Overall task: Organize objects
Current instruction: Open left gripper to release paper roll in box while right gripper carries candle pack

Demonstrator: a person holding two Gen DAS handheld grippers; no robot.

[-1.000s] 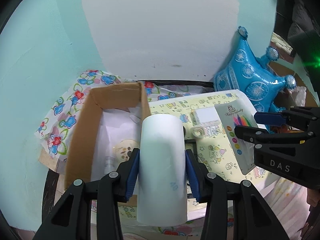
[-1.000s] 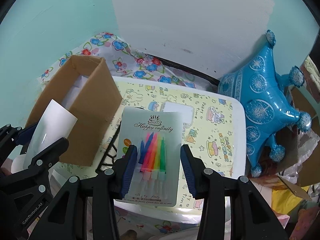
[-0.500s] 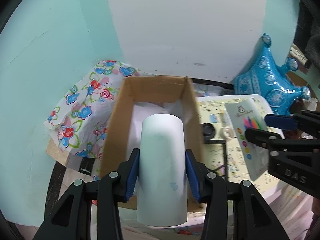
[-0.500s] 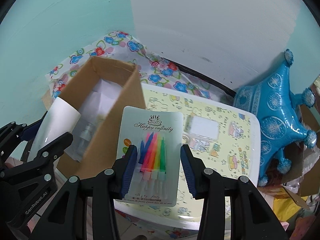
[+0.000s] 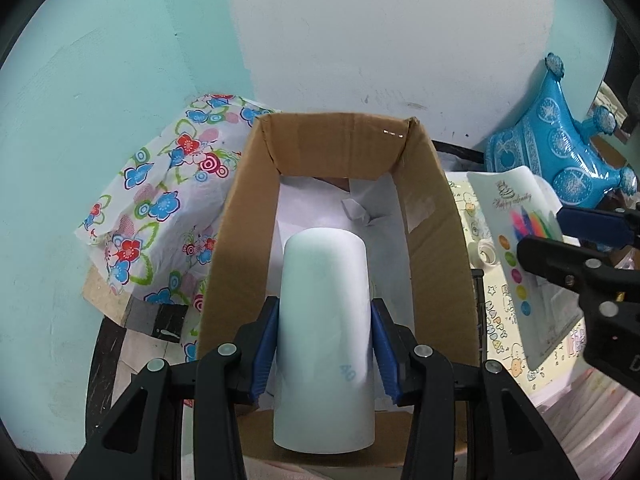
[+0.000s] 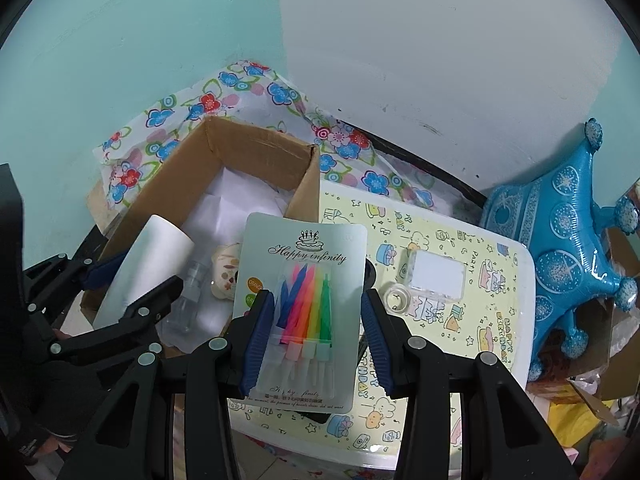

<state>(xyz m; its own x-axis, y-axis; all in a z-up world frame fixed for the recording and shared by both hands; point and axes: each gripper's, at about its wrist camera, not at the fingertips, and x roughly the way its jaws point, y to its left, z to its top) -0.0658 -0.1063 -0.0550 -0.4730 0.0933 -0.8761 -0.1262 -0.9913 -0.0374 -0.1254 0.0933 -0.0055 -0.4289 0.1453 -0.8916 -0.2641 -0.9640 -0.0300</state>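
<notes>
My left gripper (image 5: 324, 320) is shut on a white paper roll (image 5: 324, 340) and holds it above the open cardboard box (image 5: 240, 216), which is lined with white paper. In the right wrist view the roll (image 6: 148, 268) hangs over the box (image 6: 256, 148), above a small clear bottle (image 6: 188, 300) and a round patterned item (image 6: 226, 272) inside. My right gripper (image 6: 312, 336) is shut on a candle pack (image 6: 306, 304) with coloured candles, held over the box's right wall and the table edge. The pack also shows in the left wrist view (image 5: 520, 256).
A white table with yellow birthday-print cover (image 6: 460, 320) stands right of the box, carrying a clear plastic case (image 6: 438, 278) and a small tape roll (image 6: 396, 298). A blue crown balloon (image 6: 568, 248) leans at the right. Floral paper (image 5: 160, 208) lies left of the box against the wall.
Both grippers have moved left. The paper roll went from over the table edge to over the inside of the box. The candle pack now hangs at the box's right wall.
</notes>
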